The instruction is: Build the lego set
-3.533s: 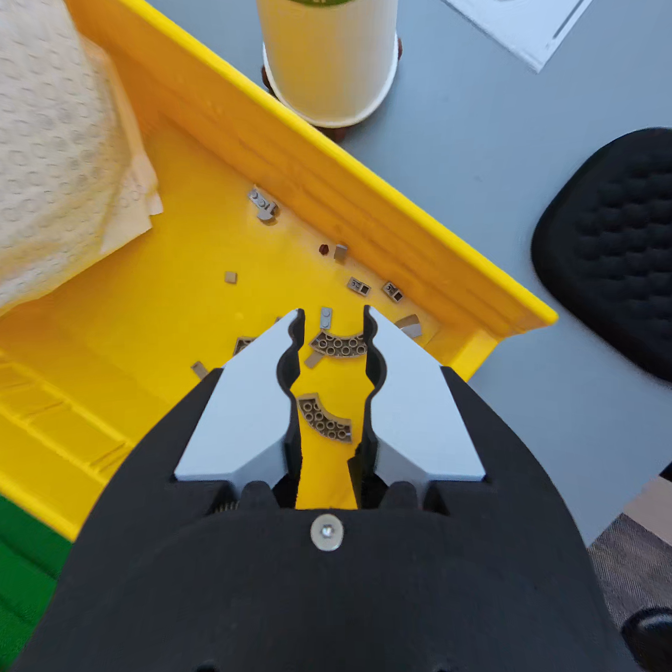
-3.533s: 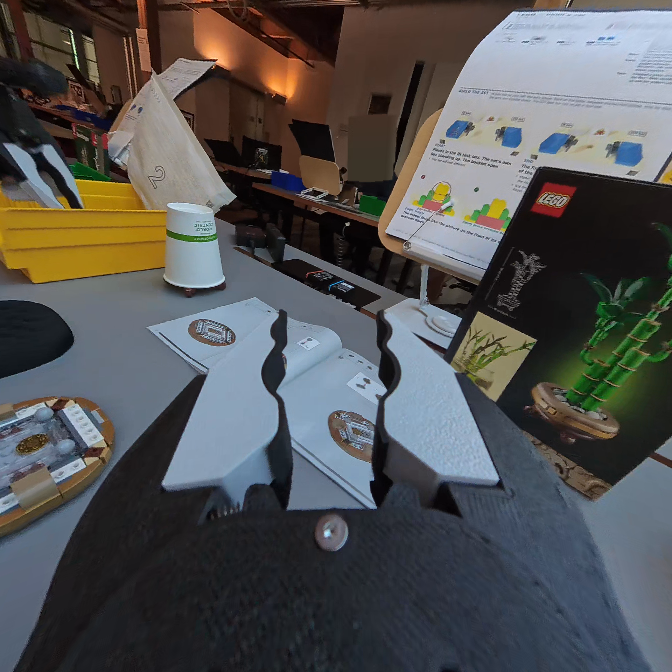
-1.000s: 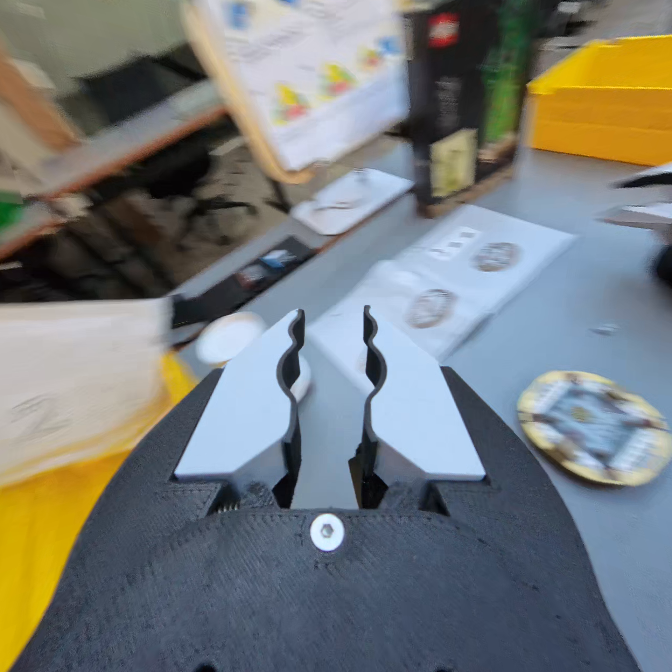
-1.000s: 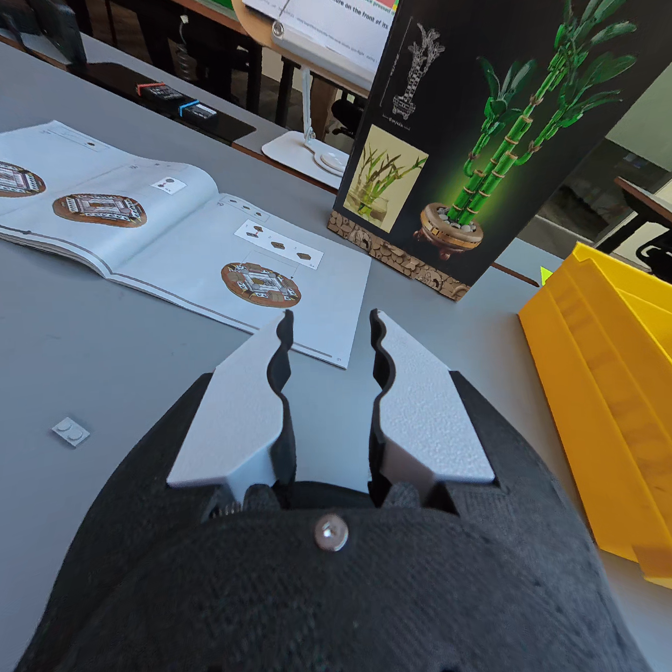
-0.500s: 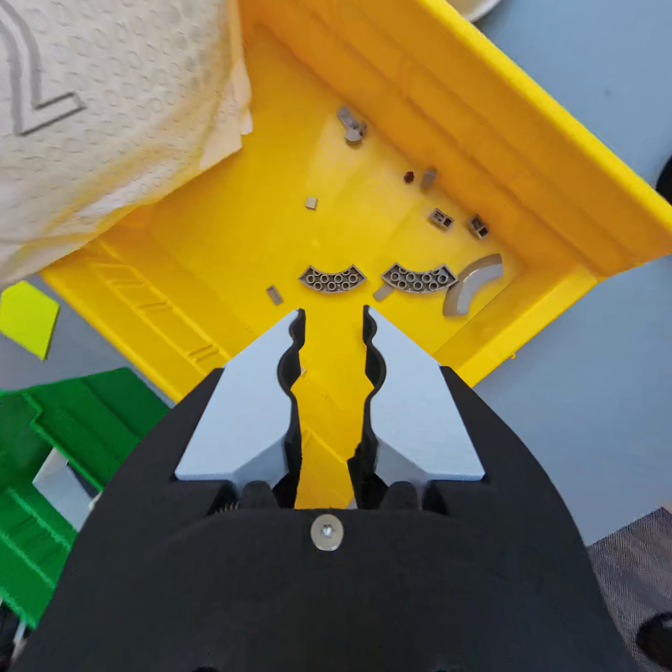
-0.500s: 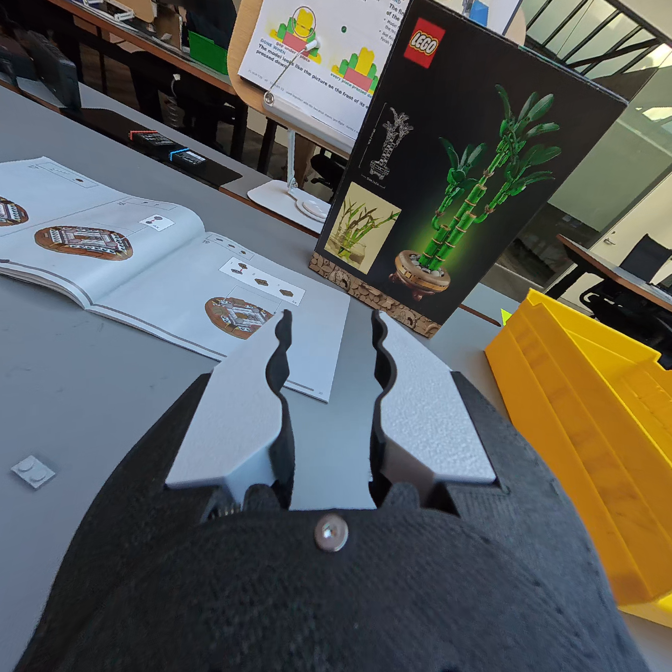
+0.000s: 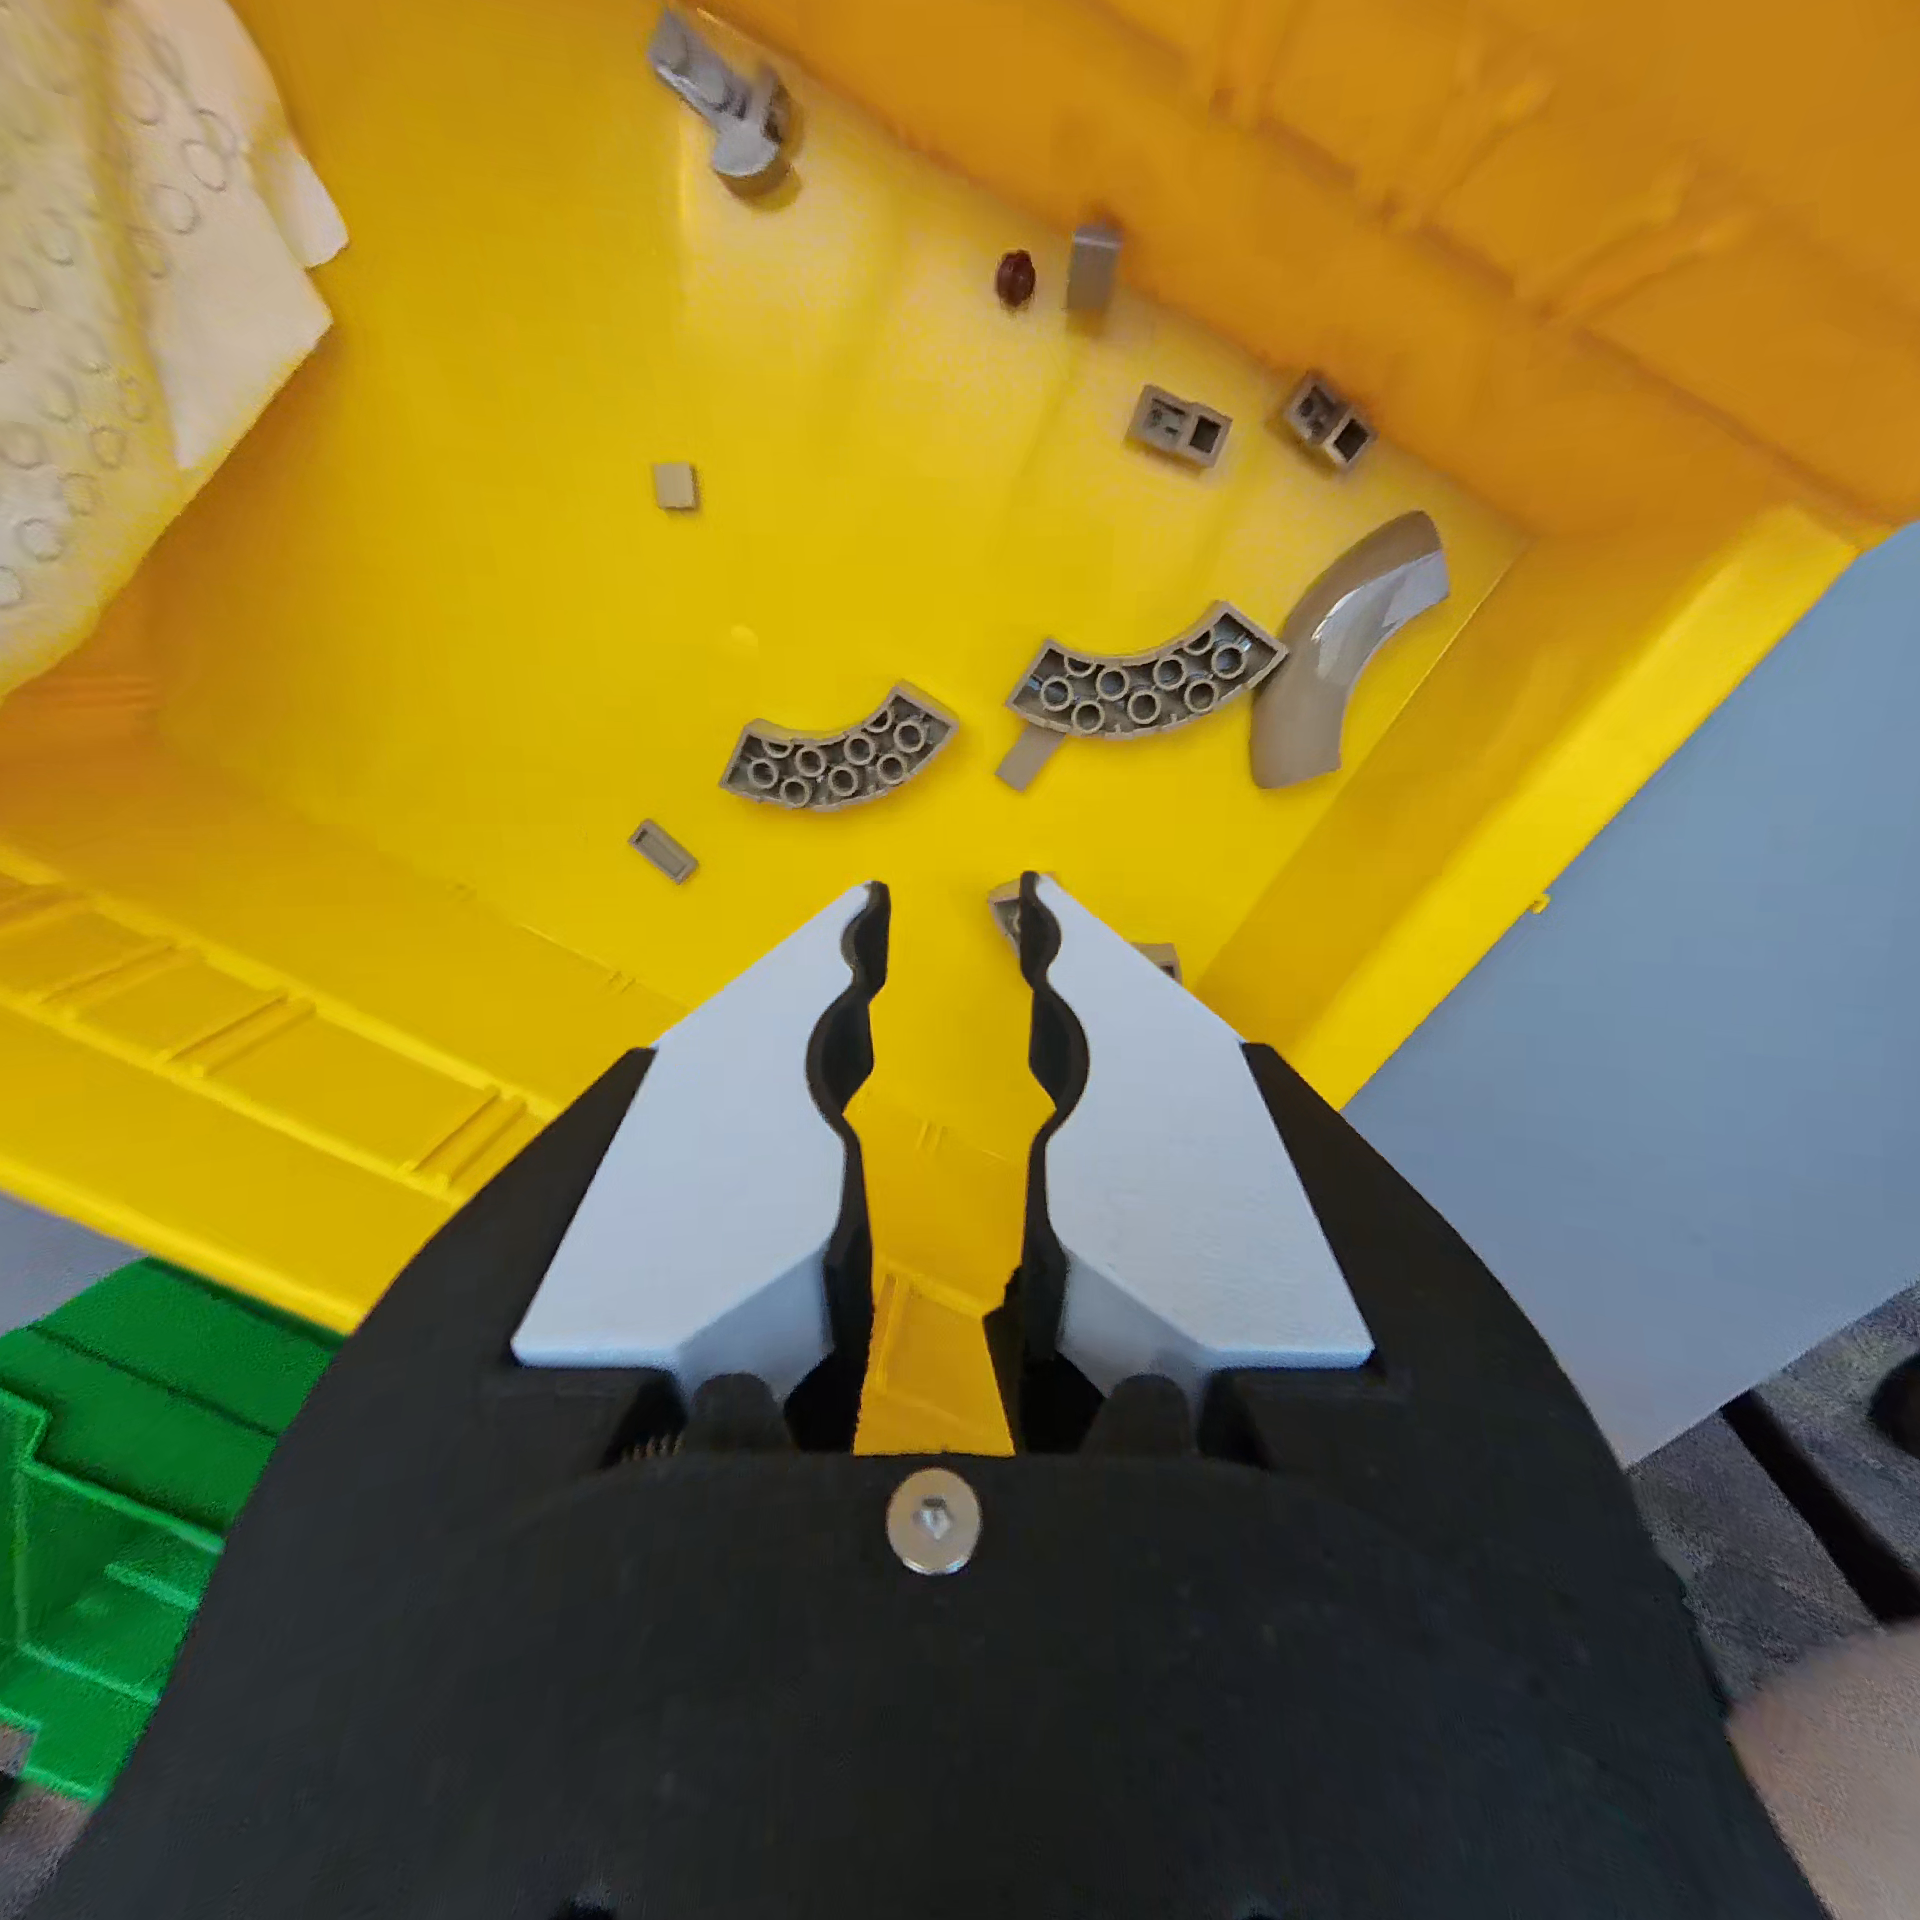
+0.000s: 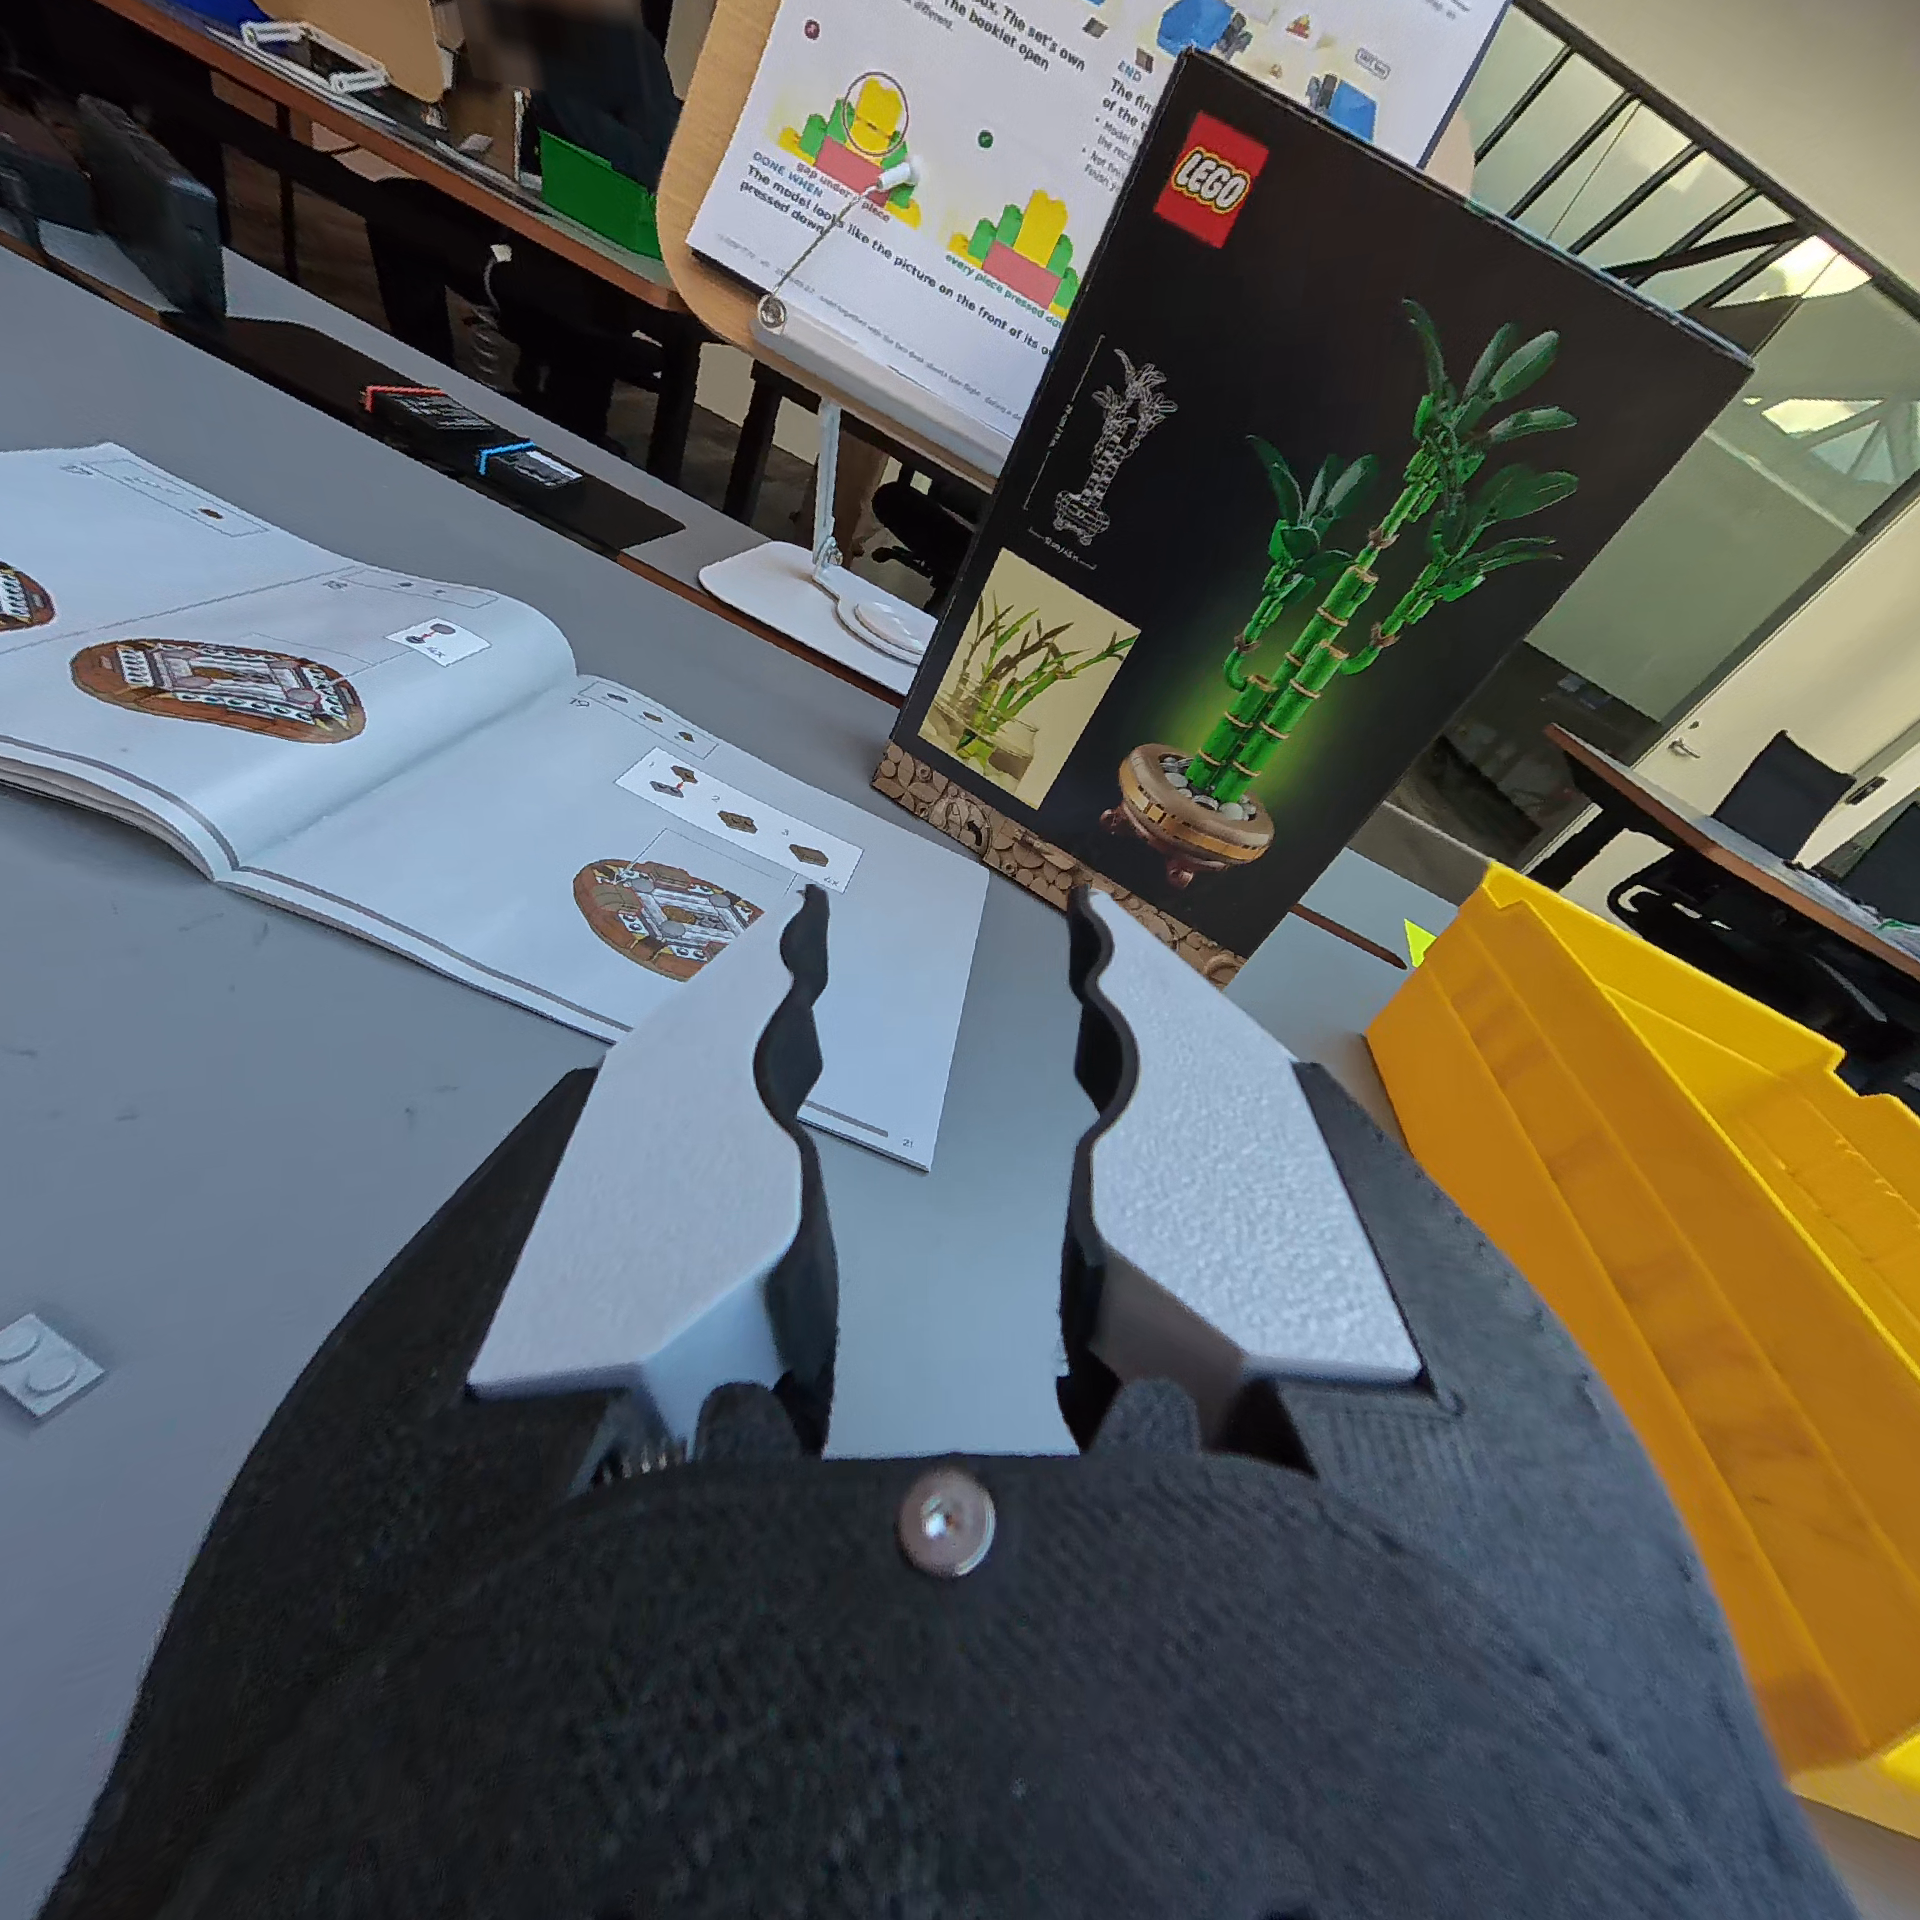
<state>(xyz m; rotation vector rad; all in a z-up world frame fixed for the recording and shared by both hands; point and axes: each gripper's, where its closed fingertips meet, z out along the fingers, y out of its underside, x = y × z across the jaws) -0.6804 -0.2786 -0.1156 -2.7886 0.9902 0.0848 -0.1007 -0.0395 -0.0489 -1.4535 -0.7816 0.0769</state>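
A: L side, near to far?

B: Left gripper (image 7: 951, 904) is held released, nothing between the fingers, tips over the near floor of the yellow bin (image 7: 436, 1091). A small grey bit (image 7: 1004, 912) is half hidden by the right tip; type can't be told. Further in, two curved studded plates are seen upside down: near curved plate (image 7: 840, 750) and far curved plate (image 7: 1145, 680). Long axes run roughly L-R across the view, both arcs bowed toward the gripper, ends tipped away. Apart, not touching each other.

A: And beside them?

B: One smooth grey arch piece (image 7: 1340, 646) lies just right of the far plate, long axis running near-to-far, upper end curling right. Two small flat tiles are counted at left, two hollow bricks (image 7: 1180, 426) near the far wall, one dark round stud (image 7: 1015, 276), more bits beyond. A paper bag (image 7: 125, 312) is seen at far left.

A: R side?

B: Right gripper (image 8: 940, 914) is likewise slack and empty, held above the grey table (image 8: 208, 1091). One 2-stud grey plate (image 8: 36, 1361) lies near left. Open instruction booklet (image 8: 436, 810) is ahead; the set box (image 8: 1299, 540) stands upright behind it. A second yellow bin (image 8: 1662, 1247) is at right.
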